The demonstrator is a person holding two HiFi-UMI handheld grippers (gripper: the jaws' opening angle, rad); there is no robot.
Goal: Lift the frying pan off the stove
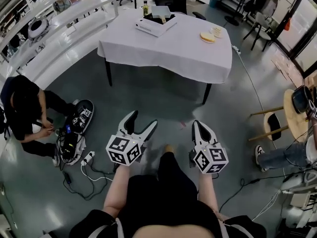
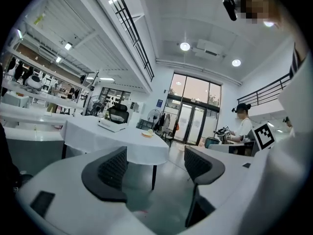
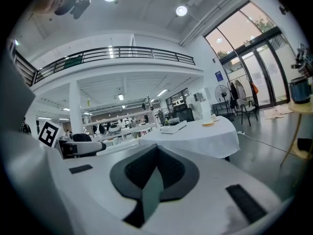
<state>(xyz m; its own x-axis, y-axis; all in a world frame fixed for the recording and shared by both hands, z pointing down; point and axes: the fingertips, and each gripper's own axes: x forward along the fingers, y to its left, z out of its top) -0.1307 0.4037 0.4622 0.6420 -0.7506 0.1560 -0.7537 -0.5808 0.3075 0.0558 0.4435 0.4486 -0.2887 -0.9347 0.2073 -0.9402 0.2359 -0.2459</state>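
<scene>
The left gripper (image 1: pixel 143 120) is held low in front of the person, and its jaws stand wide apart with only floor between them, as the left gripper view (image 2: pixel 156 165) shows. Far ahead of it, well apart from both grippers, stands the surface (image 1: pixel 168 51) with a white cloth. On the far left part of the surface lies a flat white stove (image 1: pixel 150 28), almost straight ahead of the left gripper. A pale thing (image 1: pixel 161 12) sits at the far end of the stove. It is probably the frying pan, but it is too small to tell, and neither its handle direction nor its contents can be read. A dark bottle (image 1: pixel 145 9) stands just beside it. Further right, a plate (image 1: pixel 207 36) carries something like bread. The right gripper (image 1: pixel 203 129) hangs at the same height as the left one, its jaws pressed together on nothing (image 3: pixel 155 168). The left hand seems slightly better lined up with the stove, but both must first come much closer.
</scene>
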